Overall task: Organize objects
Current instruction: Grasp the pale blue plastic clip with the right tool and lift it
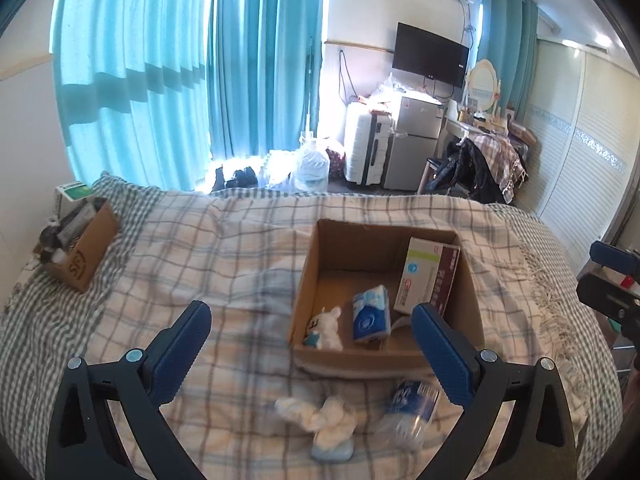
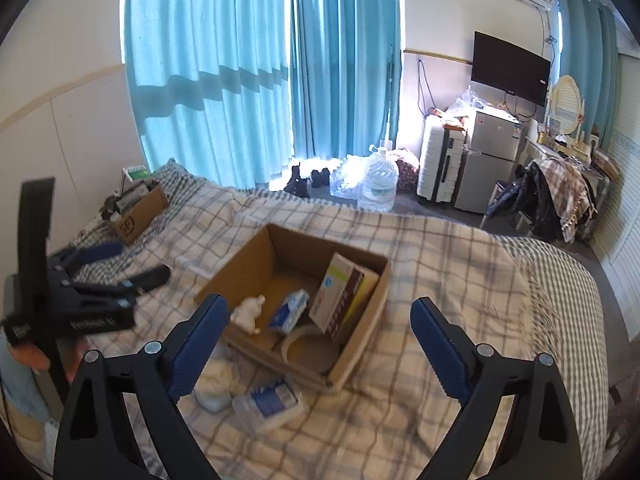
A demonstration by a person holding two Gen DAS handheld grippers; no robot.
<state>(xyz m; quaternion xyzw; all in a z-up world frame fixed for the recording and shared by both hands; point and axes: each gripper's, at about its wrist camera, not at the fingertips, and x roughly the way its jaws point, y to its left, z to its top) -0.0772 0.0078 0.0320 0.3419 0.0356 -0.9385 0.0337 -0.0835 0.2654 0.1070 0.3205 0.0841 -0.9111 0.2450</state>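
Note:
An open cardboard box [image 1: 308,280] [image 2: 360,344] sits on the plaid bed cover. Inside it lie a small white plush toy [image 1: 326,328] [image 2: 250,312], a blue tissue pack [image 1: 370,312] [image 2: 290,310], a white and maroon carton [image 1: 426,276] [image 2: 340,292] and a tape roll [image 2: 308,346]. In front of the box lie a white plush on a pale blue base [image 1: 328,420] [image 2: 214,390] and a clear pack of cotton swabs [image 1: 412,406] [image 2: 270,400]. My left gripper [image 1: 312,348] [image 2: 132,264] is open and empty above the loose items. My right gripper [image 2: 316,340] is open and empty over the box's near side.
A second, smaller cardboard box [image 1: 84,248] [image 2: 138,214] full of things stands at the bed's far left. The bed's fringed edge [image 1: 548,312] runs on the right. Beyond the bed are water bottles [image 2: 376,182], a suitcase, a small fridge [image 1: 412,148] and a clothes-covered chair.

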